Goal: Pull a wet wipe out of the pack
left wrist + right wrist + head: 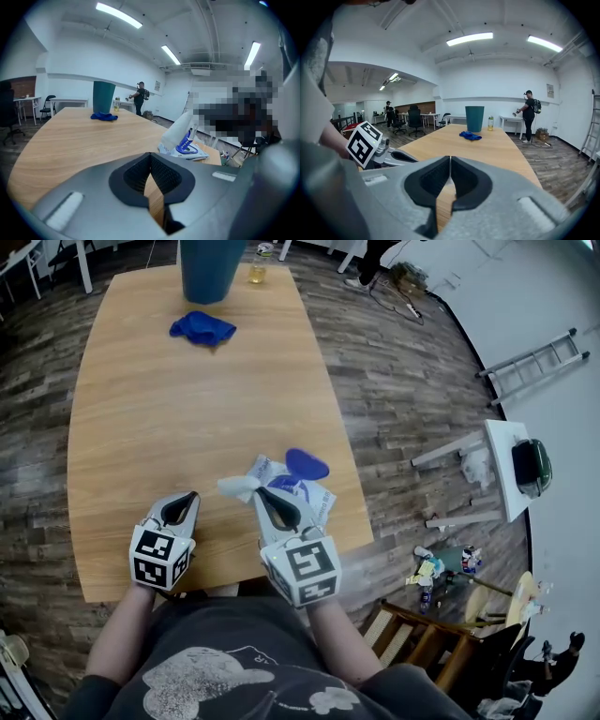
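Wipes pack [317, 502] sat near my edge of the table [187, 409], just beyond the right gripper [262, 495], with its blue lid [307, 464] flipped open and a white wipe [239, 487] poking out of the slot toward the left. Both tools were empty. The right gripper's jaws were pressed together with only bare wood showing past them, and the left gripper [192, 495] was likewise closed on nothing, beside the pack rather than on it. In the left gripper view the wipe stood up as a limp, folded tongue. I judged it damp, soft and light, likely to tear if nipped at the very tip, so I would take it low, close to the slot. The pack looked like thin film, light enough to lift along with the wipe, so the other gripper ought to pin its flat end down. A blue cloth [202, 329] lay well apart at the far end
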`<state>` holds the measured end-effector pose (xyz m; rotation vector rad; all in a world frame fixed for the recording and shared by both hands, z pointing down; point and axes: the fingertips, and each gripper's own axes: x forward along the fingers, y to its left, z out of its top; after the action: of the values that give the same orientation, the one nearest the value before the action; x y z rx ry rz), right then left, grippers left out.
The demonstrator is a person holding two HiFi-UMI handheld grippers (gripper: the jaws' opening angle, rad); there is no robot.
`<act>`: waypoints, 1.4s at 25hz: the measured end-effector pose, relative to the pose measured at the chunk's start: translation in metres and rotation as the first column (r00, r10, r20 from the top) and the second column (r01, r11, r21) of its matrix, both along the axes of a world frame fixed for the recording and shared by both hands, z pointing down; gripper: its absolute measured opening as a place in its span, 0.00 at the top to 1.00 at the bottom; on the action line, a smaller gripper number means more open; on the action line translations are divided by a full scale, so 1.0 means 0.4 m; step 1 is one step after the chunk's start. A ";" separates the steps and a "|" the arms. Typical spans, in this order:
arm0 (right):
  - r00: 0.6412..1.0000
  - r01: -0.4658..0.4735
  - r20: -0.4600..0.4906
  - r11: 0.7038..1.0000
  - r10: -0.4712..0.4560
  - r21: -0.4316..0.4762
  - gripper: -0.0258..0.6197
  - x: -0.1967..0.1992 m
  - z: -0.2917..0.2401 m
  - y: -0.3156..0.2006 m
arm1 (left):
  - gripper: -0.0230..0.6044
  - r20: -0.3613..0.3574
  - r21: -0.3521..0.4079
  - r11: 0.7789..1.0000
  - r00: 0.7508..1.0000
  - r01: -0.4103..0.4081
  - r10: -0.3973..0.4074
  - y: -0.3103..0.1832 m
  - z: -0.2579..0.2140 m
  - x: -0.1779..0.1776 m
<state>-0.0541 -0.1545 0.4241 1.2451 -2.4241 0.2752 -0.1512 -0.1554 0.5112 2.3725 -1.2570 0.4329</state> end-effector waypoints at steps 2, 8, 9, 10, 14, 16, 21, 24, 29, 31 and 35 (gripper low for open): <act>1.000 -0.001 0.001 1.000 0.001 0.003 0.96 -0.037 -0.001 0.016 | 0.93 -0.012 0.013 1.000 1.000 0.003 -0.003 0.016 -0.019 -0.039; 0.994 -0.107 -0.005 0.994 0.108 0.032 0.96 -0.064 -0.018 0.071 | 0.94 -0.052 0.044 0.998 0.997 -0.053 0.055 0.061 -0.063 -0.098; 0.991 -0.135 -0.005 0.990 0.135 0.037 0.96 -0.054 -0.021 0.083 | 0.94 -0.057 0.050 0.996 0.996 -0.071 0.073 0.066 -0.068 -0.096; 0.987 -0.161 -0.001 0.986 0.161 0.040 0.96 -0.042 -0.026 0.094 | 0.94 -0.060 0.058 0.995 0.994 -0.087 0.090 0.069 -0.075 -0.091; 0.975 -0.221 -0.002 0.974 0.222 0.040 0.96 0.006 -0.030 0.149 | 0.94 -0.076 0.093 0.988 0.989 -0.122 0.129 0.094 -0.106 -0.059; 0.969 -0.247 -0.004 0.968 0.247 0.048 0.96 0.041 -0.029 0.178 | 0.94 -0.085 0.105 0.985 0.986 -0.137 0.146 0.114 -0.116 -0.033; 0.950 -0.311 0.032 0.949 0.310 0.056 0.96 0.126 -0.036 0.298 | 0.94 -0.079 0.097 0.980 0.980 -0.174 0.182 0.218 -0.124 0.037; 0.940 -0.340 0.041 0.939 0.338 0.057 0.96 0.183 -0.042 0.390 | 0.93 -0.086 0.112 0.978 0.979 -0.176 0.186 0.287 -0.153 0.072; 0.927 -0.375 0.045 0.924 0.373 0.070 0.96 0.271 -0.049 0.545 | 0.93 -0.083 0.152 0.978 0.984 -0.145 0.159 0.381 -0.196 0.098; 0.922 -0.387 0.059 0.919 0.383 0.080 0.96 0.299 -0.063 0.597 | 0.93 -0.084 0.164 0.978 0.986 -0.132 0.147 0.417 -0.210 0.111; 0.922 -0.388 0.058 0.916 0.384 0.102 0.96 0.339 -0.075 0.688 | 0.93 -0.092 0.198 0.972 0.985 -0.127 0.148 0.494 -0.253 0.149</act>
<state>0.0815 0.1207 0.3941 1.7848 -2.2304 0.2763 -0.0918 0.0423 0.4102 2.6177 -1.1356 0.2313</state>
